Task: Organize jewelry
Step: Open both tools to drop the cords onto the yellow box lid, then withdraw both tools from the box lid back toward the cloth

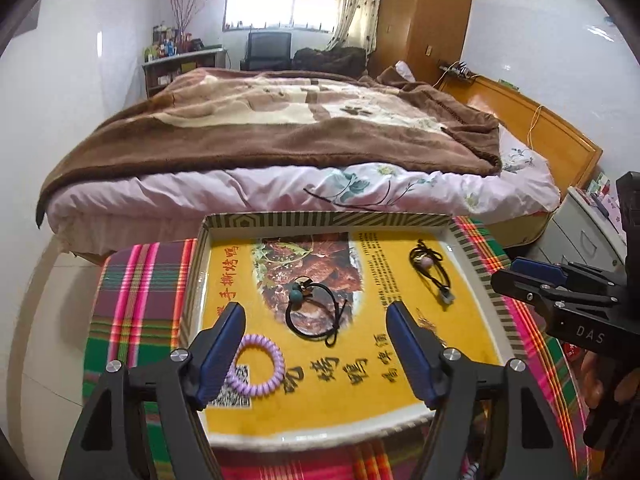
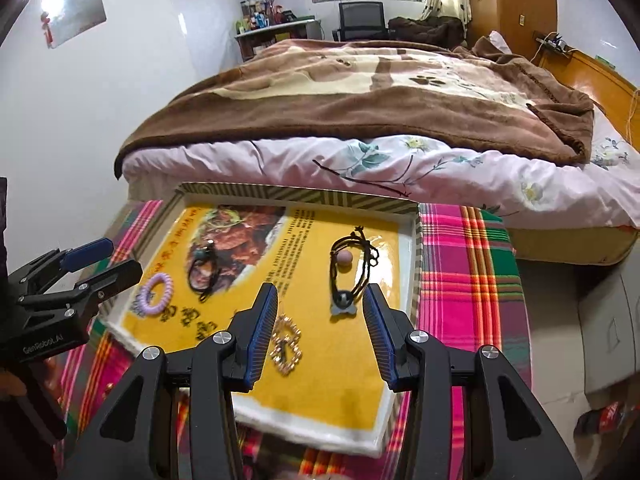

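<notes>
A shallow box tray (image 1: 328, 220) (image 2: 304, 194) with a yellow printed liner holds the jewelry. In it lie a purple spiral hair tie (image 1: 258, 364) (image 2: 157, 287), a black hair tie with a teal bead (image 1: 314, 312) (image 2: 204, 270), a black cord necklace with a pink bead and grey pendant (image 1: 430, 270) (image 2: 348, 276), and a gold sparkly brooch (image 2: 285, 344). My left gripper (image 1: 316, 320) is open over the tray's near half, its left finger beside the purple tie. My right gripper (image 2: 320, 300) is open, empty, just short of the grey pendant.
The tray sits on a bright plaid cloth (image 1: 136, 292) (image 2: 468, 276). A bed with a brown blanket (image 1: 280, 128) (image 2: 360, 96) stands just behind. A white cabinet (image 1: 580, 232) (image 2: 608, 320) is at the right. Each gripper shows in the other's view (image 1: 520, 276) (image 2: 104, 260).
</notes>
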Action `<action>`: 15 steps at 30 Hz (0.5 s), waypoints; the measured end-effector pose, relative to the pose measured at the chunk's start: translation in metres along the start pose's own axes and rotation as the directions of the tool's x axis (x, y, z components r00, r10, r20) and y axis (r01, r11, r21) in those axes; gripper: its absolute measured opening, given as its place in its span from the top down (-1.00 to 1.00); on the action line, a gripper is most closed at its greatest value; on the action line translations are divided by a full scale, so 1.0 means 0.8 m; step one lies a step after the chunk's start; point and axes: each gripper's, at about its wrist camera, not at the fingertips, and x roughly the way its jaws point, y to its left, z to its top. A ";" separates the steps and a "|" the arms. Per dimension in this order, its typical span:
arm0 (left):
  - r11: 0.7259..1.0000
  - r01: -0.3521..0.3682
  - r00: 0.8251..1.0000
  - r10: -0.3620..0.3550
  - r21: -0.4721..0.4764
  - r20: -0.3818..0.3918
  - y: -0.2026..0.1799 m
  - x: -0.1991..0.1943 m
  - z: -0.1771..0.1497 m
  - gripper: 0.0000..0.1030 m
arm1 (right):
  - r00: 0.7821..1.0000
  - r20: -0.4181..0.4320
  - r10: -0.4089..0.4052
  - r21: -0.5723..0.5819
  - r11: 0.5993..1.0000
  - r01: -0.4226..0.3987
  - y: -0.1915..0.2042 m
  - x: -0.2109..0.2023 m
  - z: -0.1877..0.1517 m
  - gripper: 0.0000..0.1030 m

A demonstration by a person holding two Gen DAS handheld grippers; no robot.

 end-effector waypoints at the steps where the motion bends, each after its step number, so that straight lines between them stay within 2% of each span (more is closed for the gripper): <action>1: 1.000 -0.002 1.000 0.002 0.003 0.008 -0.002 -0.008 -0.002 -0.42 | 1.000 0.006 0.005 0.001 1.000 -0.005 0.001 -0.006 -0.002 0.12; 15: 1.000 0.007 0.997 -0.007 0.004 0.072 -0.017 -0.098 -0.046 -0.46 | 0.996 0.080 0.046 -0.010 0.999 -0.045 0.033 -0.085 -0.049 0.11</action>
